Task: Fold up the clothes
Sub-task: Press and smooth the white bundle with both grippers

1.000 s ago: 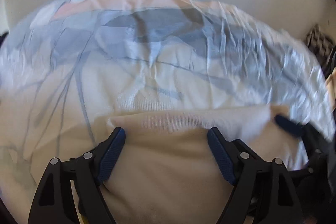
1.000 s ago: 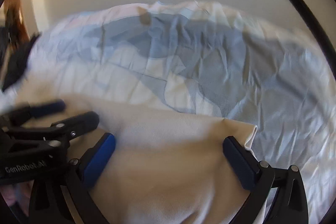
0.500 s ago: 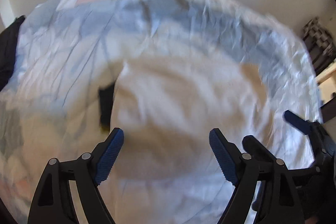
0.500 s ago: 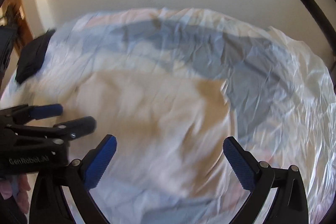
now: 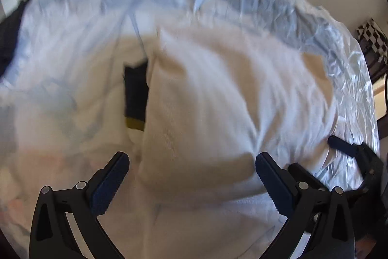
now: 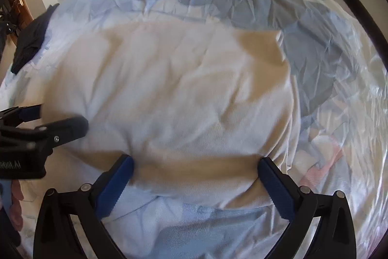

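Your left gripper [image 5: 192, 168] has just been opening and its fingers [image 5: 110, 182] now stand wide, pads clear of the cream T-shirt [image 5: 218, 98] lying between them on the bed [image 5: 344, 79]. Your right gripper [image 6: 195, 174] is spread as wide, gripping nothing, the shirt's near fold just ahead of its pads. With both ends let go, that puffed fold could slump or spring back, and the crumpled bedsheet [image 6: 322, 57] beneath may skew the layers. A dark label [image 5: 135, 94] with a yellow band shows at the shirt's edge, too blurred to read. Reversed lettering on the left gripper's housing [image 6: 14, 164] is cut off.
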